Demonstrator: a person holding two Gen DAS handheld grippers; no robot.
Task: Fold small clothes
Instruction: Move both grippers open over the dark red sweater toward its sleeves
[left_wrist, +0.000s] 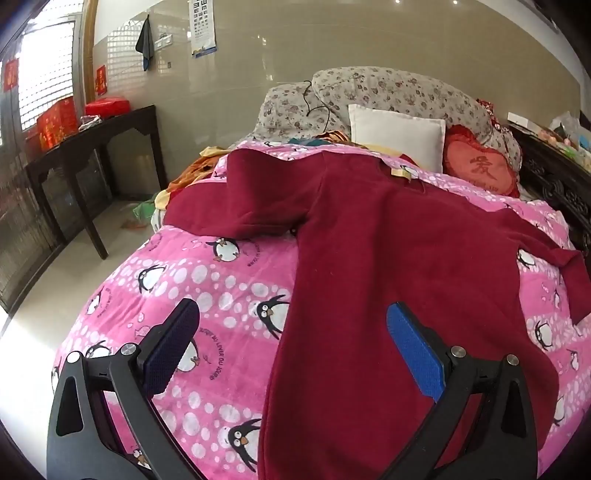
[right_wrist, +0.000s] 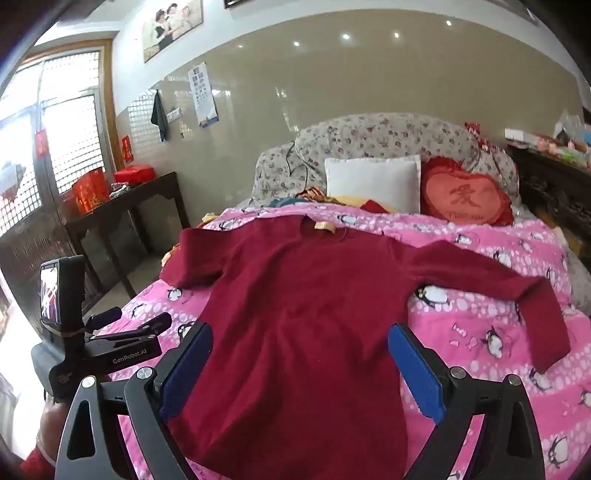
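Note:
A dark red long-sleeved sweater (left_wrist: 388, 258) lies spread flat on a pink penguin blanket (left_wrist: 207, 295), neck toward the pillows, both sleeves out to the sides. It also shows in the right wrist view (right_wrist: 303, 295). My left gripper (left_wrist: 291, 332) is open and empty above the sweater's lower left edge. My right gripper (right_wrist: 299, 354) is open and empty above the sweater's lower body. The left gripper's body (right_wrist: 110, 350) shows at the left in the right wrist view.
A white pillow (left_wrist: 397, 134), a red heart cushion (left_wrist: 480, 168) and floral pillows (left_wrist: 388, 90) lie at the bed's head. A dark wooden table (left_wrist: 96, 147) with red boxes stands left of the bed. A dark carved cabinet (right_wrist: 554, 192) stands at the right.

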